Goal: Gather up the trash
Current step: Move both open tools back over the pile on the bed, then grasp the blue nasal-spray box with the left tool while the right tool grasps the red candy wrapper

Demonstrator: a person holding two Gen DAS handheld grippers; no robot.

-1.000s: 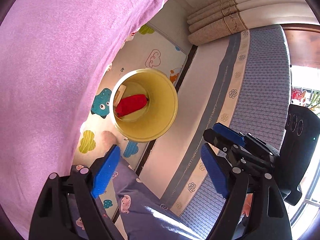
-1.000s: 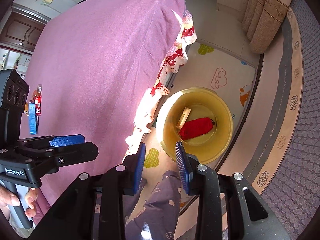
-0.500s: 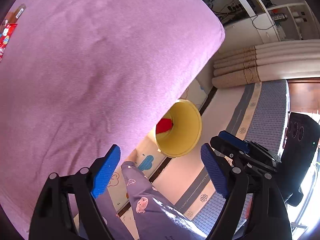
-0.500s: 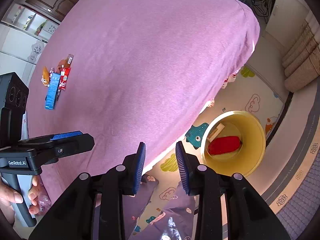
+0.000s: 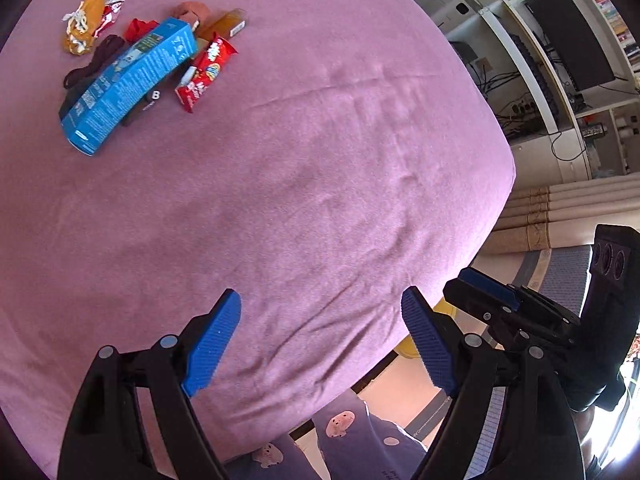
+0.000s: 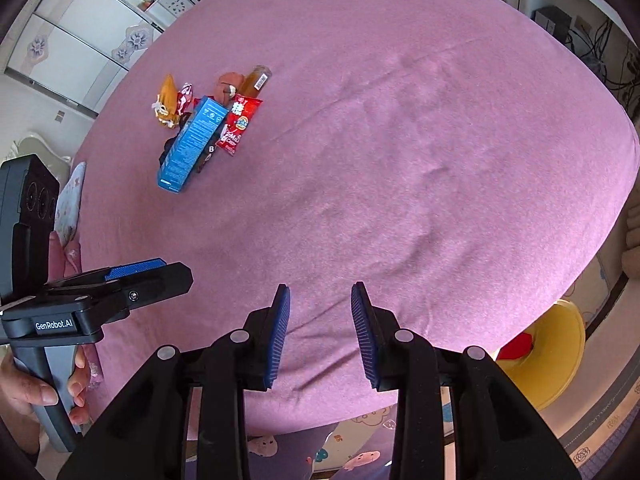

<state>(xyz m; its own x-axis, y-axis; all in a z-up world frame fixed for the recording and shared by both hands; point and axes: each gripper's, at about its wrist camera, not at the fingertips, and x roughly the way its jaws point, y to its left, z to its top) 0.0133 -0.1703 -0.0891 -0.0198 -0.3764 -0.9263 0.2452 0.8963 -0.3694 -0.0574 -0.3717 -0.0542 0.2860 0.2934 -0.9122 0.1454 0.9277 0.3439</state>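
A heap of trash lies far off on the pink tablecloth [image 5: 320,160]: a blue carton [image 5: 128,80] [image 6: 192,144], a red snack packet [image 5: 206,74] [image 6: 239,124], an orange wrapper [image 5: 86,16] [image 6: 166,98] and a brown bottle [image 6: 256,80]. My left gripper [image 5: 320,340] hangs open and empty over the near part of the cloth. My right gripper [image 6: 320,334] is also empty, its jaws opening, beside the left gripper [image 6: 132,276]. The yellow bin [image 6: 560,352], with a red packet [image 6: 516,348] inside, stands on the floor at the right.
Rolled curtains [image 5: 560,216] and shelves with cables [image 5: 560,60] are past the table's right edge. A person's patterned trouser legs [image 5: 352,440] and a play mat [image 6: 360,440] show below. White cabinets [image 6: 80,32] stand behind the table.
Both grippers have swung from over the yellow bin across to above the pink table. The trash heap has come into view and the bin has slid to the edge. The right jaws have widened slightly.
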